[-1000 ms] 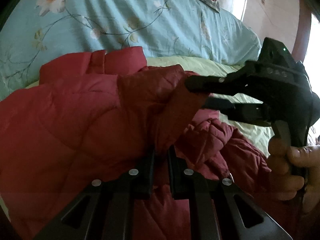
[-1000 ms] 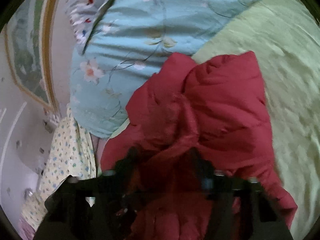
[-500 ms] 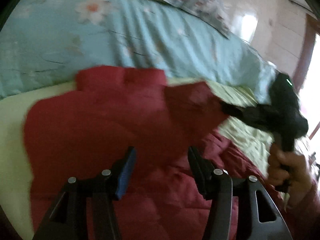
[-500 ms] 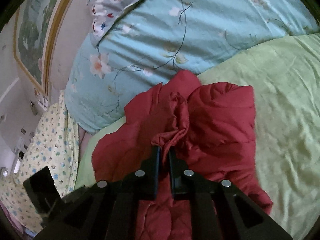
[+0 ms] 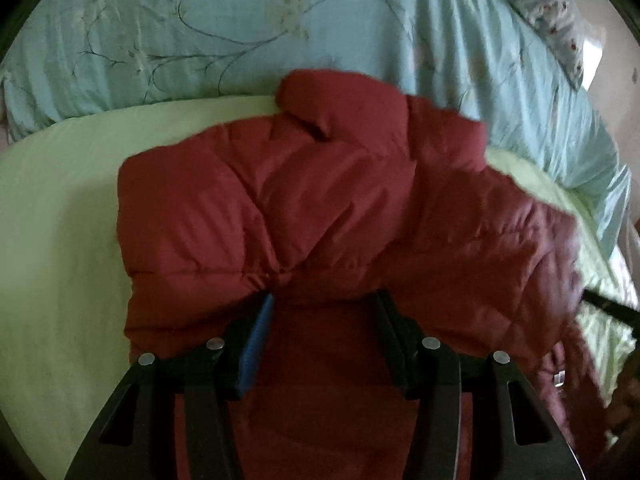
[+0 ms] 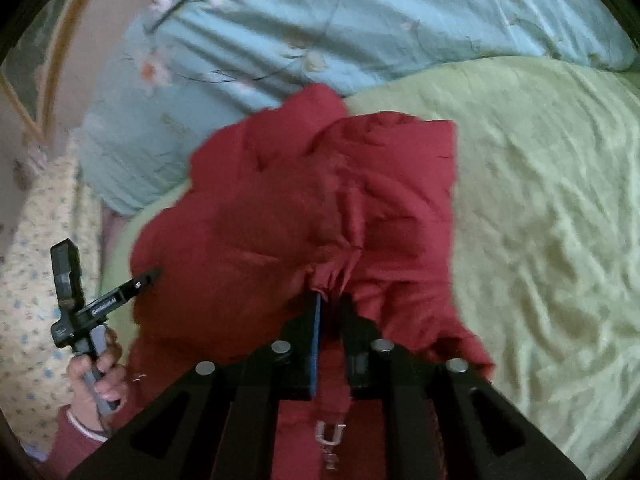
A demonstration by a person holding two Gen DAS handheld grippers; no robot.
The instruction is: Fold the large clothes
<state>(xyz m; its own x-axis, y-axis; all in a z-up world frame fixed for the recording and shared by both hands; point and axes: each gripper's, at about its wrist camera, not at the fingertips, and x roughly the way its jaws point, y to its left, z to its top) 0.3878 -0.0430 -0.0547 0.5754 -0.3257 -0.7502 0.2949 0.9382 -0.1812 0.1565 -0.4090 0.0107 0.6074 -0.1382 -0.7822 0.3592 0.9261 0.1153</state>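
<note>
A dark red quilted jacket (image 5: 312, 200) lies bunched on the light green bed sheet (image 5: 56, 216). My left gripper (image 5: 324, 300) is open and empty, its jaws spread just over the jacket's near edge. My right gripper (image 6: 330, 300) is shut on a gathered fold of the red jacket (image 6: 304, 200) and holds it pulled toward the camera. The left gripper (image 6: 150, 274) also shows at the left of the right wrist view, held in a hand beside the jacket. A black finger of the right gripper (image 5: 612, 306) pokes in at the right edge of the left wrist view.
A light blue floral duvet (image 5: 280, 20) is piled along the far side of the bed; it also shows in the right wrist view (image 6: 360, 20). A patterned pillow (image 5: 552, 4) lies at the far right. Green sheet (image 6: 540, 200) spreads right of the jacket.
My left gripper opened, let go of the jacket and drew back to its near edge. My right gripper stays shut on the fold and has pulled it nearer.
</note>
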